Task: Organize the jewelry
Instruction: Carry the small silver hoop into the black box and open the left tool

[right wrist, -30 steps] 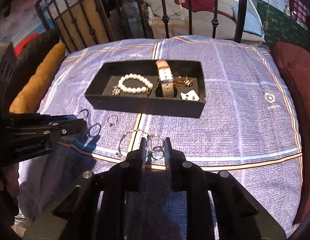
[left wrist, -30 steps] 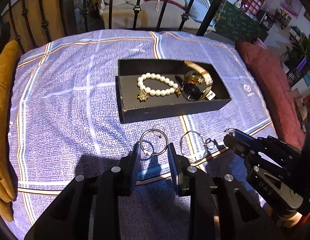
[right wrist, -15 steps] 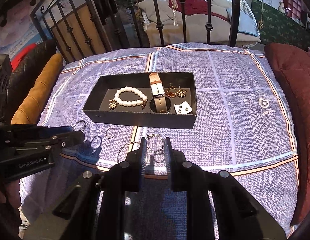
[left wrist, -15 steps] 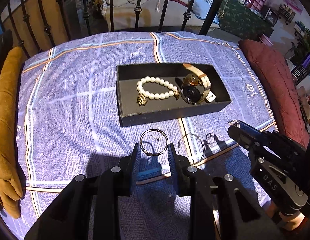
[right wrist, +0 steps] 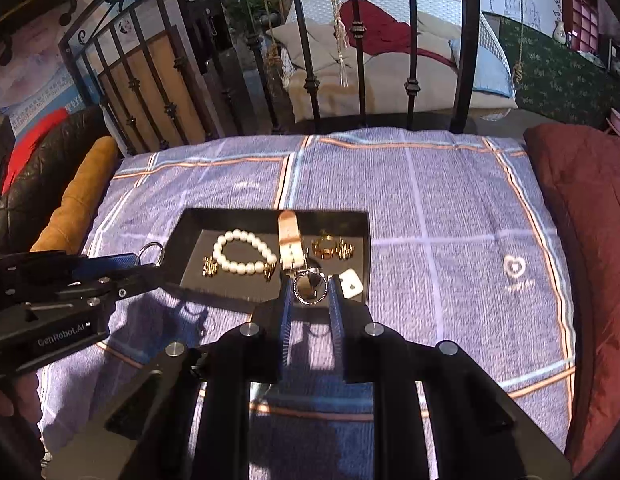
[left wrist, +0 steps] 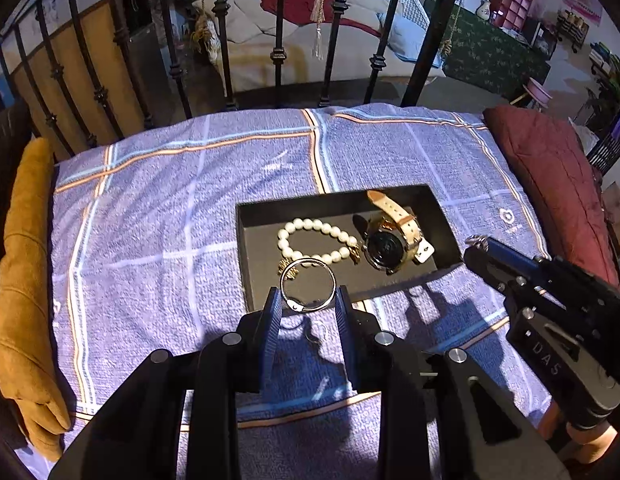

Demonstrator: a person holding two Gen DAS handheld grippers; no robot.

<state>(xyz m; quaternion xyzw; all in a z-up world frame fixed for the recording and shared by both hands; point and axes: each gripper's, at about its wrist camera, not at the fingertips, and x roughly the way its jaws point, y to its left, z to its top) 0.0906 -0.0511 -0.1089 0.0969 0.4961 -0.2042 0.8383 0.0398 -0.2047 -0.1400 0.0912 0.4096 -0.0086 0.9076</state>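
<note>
My left gripper (left wrist: 307,300) is shut on a silver hoop ring (left wrist: 307,285) and holds it above the front edge of the black tray (left wrist: 434,200). My right gripper (right wrist: 310,286) is shut on a smaller studded silver ring (right wrist: 310,285) held over the tray's front wall (right wrist: 229,294). In the tray lie a pearl bracelet (left wrist: 316,242), a watch with a tan strap (left wrist: 390,240), gold earrings (right wrist: 332,247) and a white card (right wrist: 352,283). A small ring (left wrist: 314,330) lies on the cloth below the left gripper.
The tray sits on a purple checked cloth (left wrist: 149,220). An orange cushion (left wrist: 21,280) lies at the left, a dark red cushion (left wrist: 550,168) at the right. Black iron railings (left wrist: 277,40) stand behind.
Both grippers have lifted their rings off the cloth and moved forward toward the tray. The views now sit higher above the cloth.
</note>
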